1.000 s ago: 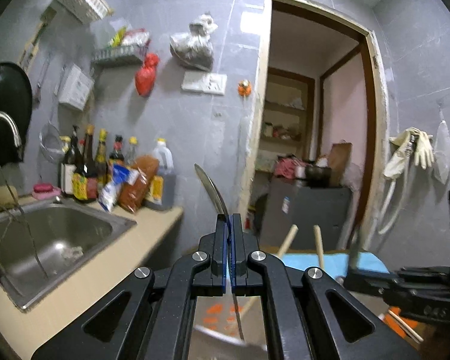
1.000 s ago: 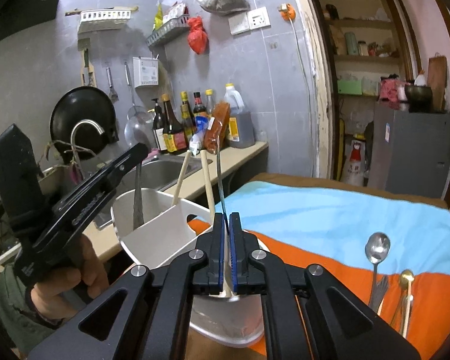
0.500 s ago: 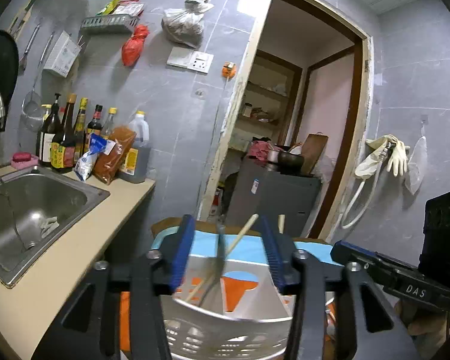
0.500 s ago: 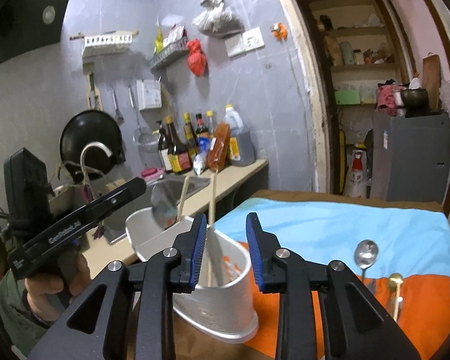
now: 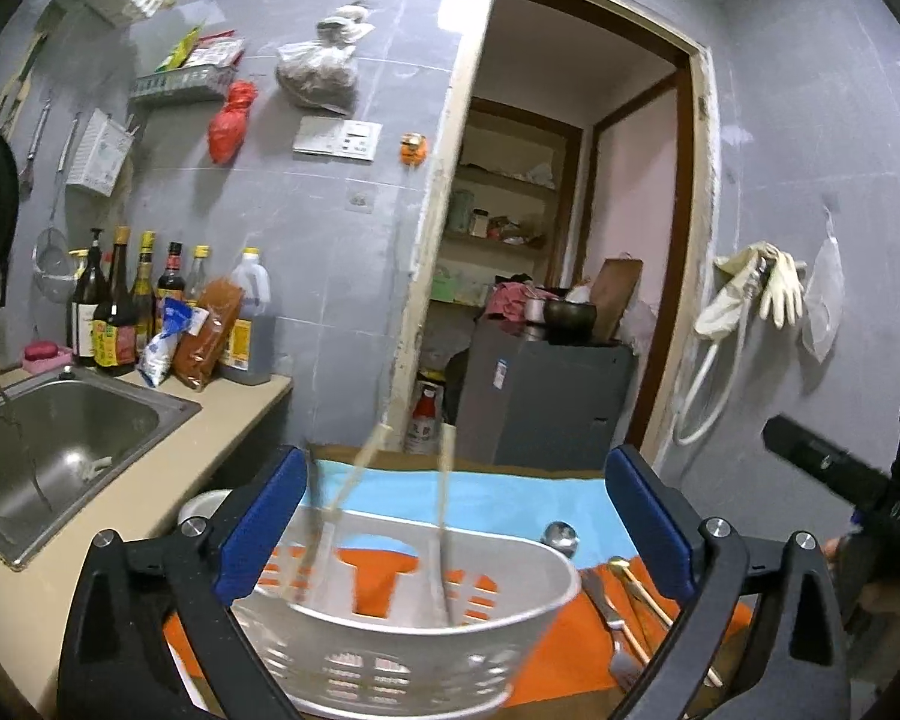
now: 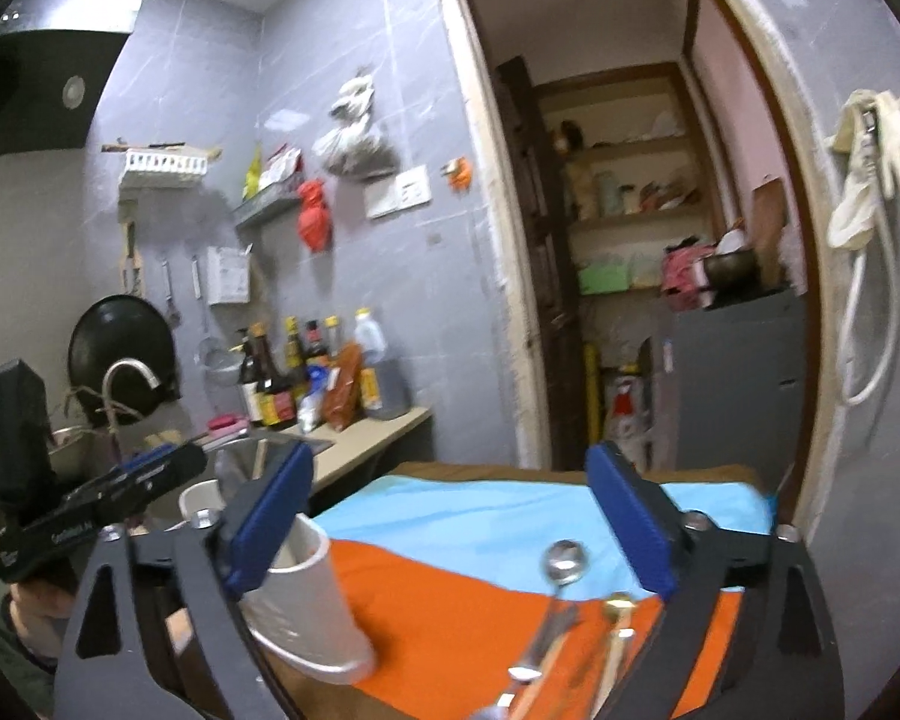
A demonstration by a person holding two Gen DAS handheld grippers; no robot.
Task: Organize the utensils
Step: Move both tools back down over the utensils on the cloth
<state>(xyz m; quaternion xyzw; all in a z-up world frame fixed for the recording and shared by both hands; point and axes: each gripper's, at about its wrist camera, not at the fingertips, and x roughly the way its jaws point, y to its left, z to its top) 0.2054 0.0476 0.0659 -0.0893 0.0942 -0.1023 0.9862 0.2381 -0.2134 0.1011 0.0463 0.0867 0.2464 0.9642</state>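
The jaws of both grippers are opening wide with nothing pinched between them. The left gripper (image 5: 450,516) frames the white slotted plastic utensil holder (image 5: 402,648), where wooden chopsticks (image 5: 354,480) already stand. The loose cutlery, a round-bowled steel spoon (image 6: 561,564) and a gold-tipped utensil (image 6: 618,618), lies on the orange-and-blue cloth (image 6: 450,600) over the surface, directly under and ahead of the right gripper (image 6: 450,534), handles running toward the camera. The right hand looks the nearer one for the next pick.

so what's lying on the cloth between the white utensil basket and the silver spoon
Nothing: in the right wrist view, only bare orange cloth lies between the white utensil basket and the silver spoon.
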